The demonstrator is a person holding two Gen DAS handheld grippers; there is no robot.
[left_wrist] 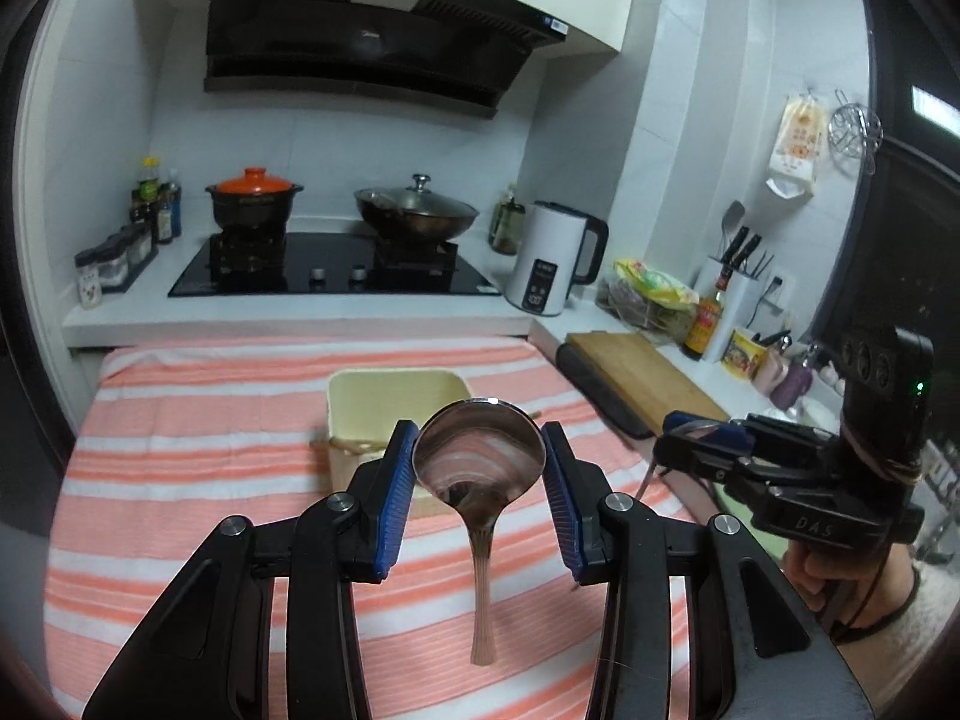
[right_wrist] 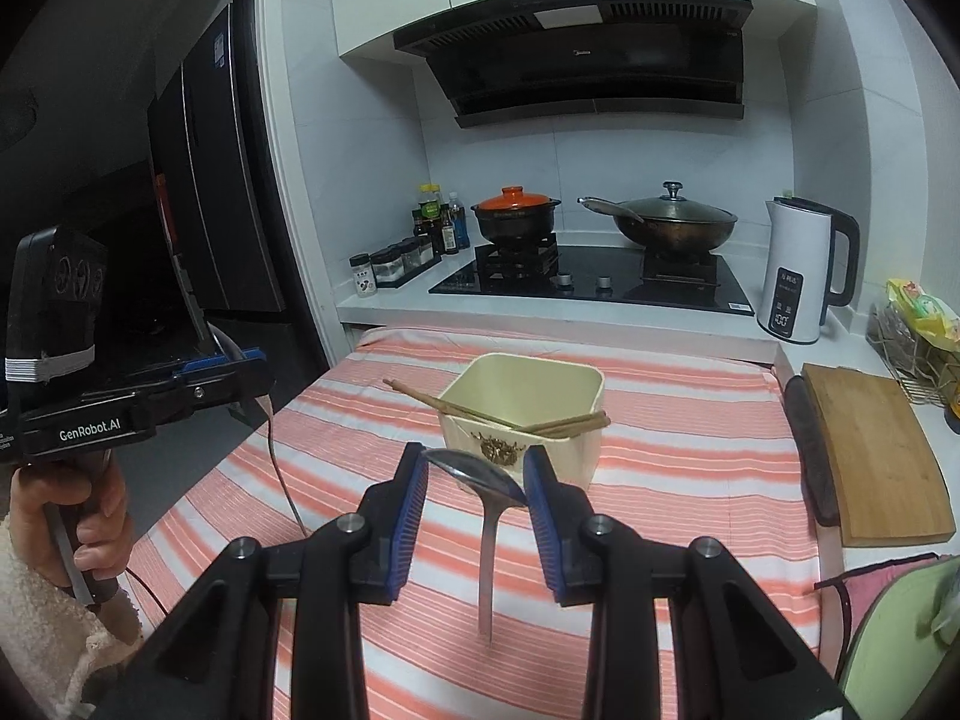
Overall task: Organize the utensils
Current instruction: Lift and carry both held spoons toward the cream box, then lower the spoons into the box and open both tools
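Note:
My left gripper (left_wrist: 479,431) is shut on the bowl of a large metal spoon (left_wrist: 480,471), whose handle hangs straight down above the striped cloth. My right gripper (right_wrist: 476,453) is shut on the bowl of a second metal spoon (right_wrist: 489,483), its handle also hanging down. Just beyond both stands a cream square container (right_wrist: 576,456) (left_wrist: 360,402) with brown chopsticks (right_wrist: 570,423) lying across its rim. The right gripper (left_wrist: 702,429) shows at the right of the left wrist view, and the left gripper (right_wrist: 240,363) at the left of the right wrist view.
An orange-and-white striped cloth (left_wrist: 210,420) covers the table. A wooden cutting board (right_wrist: 870,450) lies along its right side. Behind are a white kettle (right_wrist: 798,270), a stove with an orange-lidded pot (right_wrist: 516,216) and a wok (right_wrist: 678,222). A dark fridge (right_wrist: 198,180) stands at left.

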